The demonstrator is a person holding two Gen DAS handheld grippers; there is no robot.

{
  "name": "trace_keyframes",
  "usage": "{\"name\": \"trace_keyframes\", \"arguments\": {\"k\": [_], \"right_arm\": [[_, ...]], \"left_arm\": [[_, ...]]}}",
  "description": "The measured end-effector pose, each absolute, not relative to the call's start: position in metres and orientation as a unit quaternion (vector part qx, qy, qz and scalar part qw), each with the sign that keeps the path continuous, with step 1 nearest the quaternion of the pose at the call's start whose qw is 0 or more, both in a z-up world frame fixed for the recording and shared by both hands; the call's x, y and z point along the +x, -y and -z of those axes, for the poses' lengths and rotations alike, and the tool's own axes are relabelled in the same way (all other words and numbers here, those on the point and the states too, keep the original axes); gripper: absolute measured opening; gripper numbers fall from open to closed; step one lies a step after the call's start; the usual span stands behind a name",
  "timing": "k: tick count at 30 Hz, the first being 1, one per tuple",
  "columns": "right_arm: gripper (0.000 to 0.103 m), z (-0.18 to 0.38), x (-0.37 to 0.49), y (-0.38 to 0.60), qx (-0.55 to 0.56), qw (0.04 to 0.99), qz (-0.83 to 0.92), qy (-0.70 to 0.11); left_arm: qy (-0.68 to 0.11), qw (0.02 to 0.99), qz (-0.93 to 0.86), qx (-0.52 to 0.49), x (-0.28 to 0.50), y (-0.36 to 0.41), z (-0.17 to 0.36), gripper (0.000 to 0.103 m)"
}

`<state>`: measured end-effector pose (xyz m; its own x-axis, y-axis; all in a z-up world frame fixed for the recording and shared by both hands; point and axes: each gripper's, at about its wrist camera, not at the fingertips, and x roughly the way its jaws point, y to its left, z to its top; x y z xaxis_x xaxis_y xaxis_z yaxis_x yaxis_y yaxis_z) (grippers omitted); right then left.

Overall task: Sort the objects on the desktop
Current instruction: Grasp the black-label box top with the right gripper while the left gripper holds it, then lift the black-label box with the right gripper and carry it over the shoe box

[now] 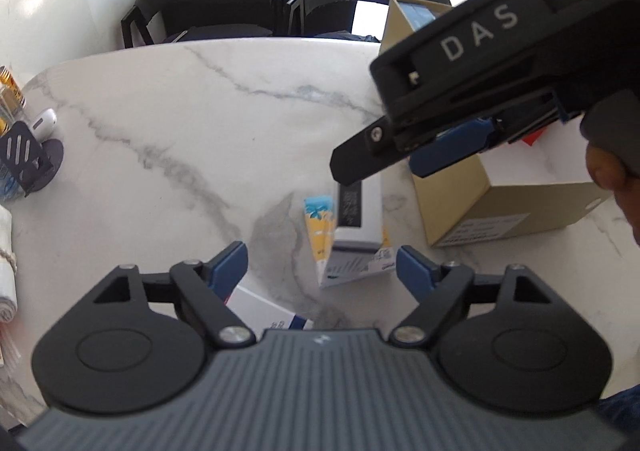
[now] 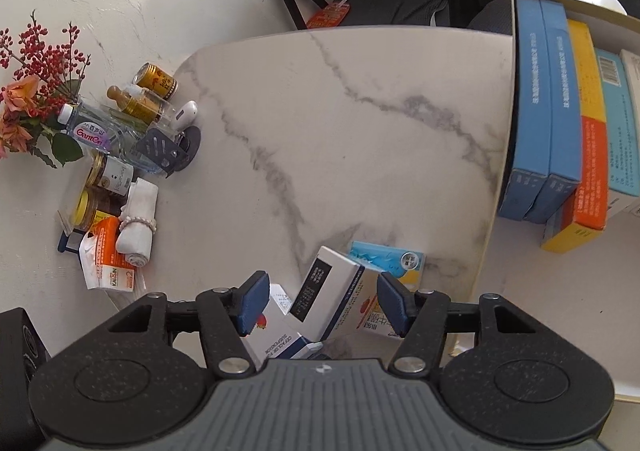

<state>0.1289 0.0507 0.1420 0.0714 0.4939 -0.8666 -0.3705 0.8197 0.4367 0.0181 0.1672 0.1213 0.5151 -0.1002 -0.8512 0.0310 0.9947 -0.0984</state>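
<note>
Cartons litter the marble table [image 2: 320, 111]: right gripper [image 2: 320, 301] spread, unladen, straddling a white box [image 2: 328, 295] — likely light, stiff, best pinched across its long sides.

table [image 2: 320, 111]: we see white marble-look stone, grey-veined, smooth with a soft sheen
white carton [image 2: 332, 299]: glossy printed cardboard
storage box [image 1: 472, 207]: matt tan cardboard, paper label
left gripper [image 1: 322, 267]: matt black plastic, blue rubbery pads, bright metal pins
rolled towel [image 2: 138, 223]: white cloth
gold bottles [image 2: 148, 95]: shiny
</note>
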Motion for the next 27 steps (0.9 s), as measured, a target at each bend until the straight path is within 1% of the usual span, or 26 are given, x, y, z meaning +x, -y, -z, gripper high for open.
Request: {"name": "trace_keyframes", "arguments": {"k": [5, 8, 13, 15, 21, 27], "right_arm": [[0.062, -0.123, 0.127, -0.068, 0.026, 0.719, -0.257, -0.646], [0.046, -0.115, 0.129, -0.07, 0.031, 0.711, -0.249, -0.657], [0.035, -0.12, 0.126, -0.069, 0.02, 0.715, -0.244, -0.655], [0.033, -0.124, 0.125, -0.067, 0.015, 0.72, -0.243, -0.65], [0.03, -0.126, 0.125, -0.054, 0.028, 0.724, -0.242, -0.646], [0.03, -0.151, 0.13, -0.03, 0.068, 0.742, -0.244, -0.62]], "left_arm": [[-0.504, 0.862, 0.016, -0.05, 0.008, -0.184, -0.111, 0.083], [-0.507, 0.86, 0.006, -0.051, 0.003, -0.192, -0.11, 0.085], [-0.514, 0.857, -0.01, -0.044, 0.0, -0.204, -0.105, 0.087], [-0.515, 0.856, -0.011, -0.05, -0.001, -0.208, -0.104, 0.087], [-0.513, 0.857, -0.005, -0.056, 0.003, -0.21, -0.101, 0.087], [-0.508, 0.86, 0.011, -0.051, 0.011, -0.201, -0.105, 0.091]]}}
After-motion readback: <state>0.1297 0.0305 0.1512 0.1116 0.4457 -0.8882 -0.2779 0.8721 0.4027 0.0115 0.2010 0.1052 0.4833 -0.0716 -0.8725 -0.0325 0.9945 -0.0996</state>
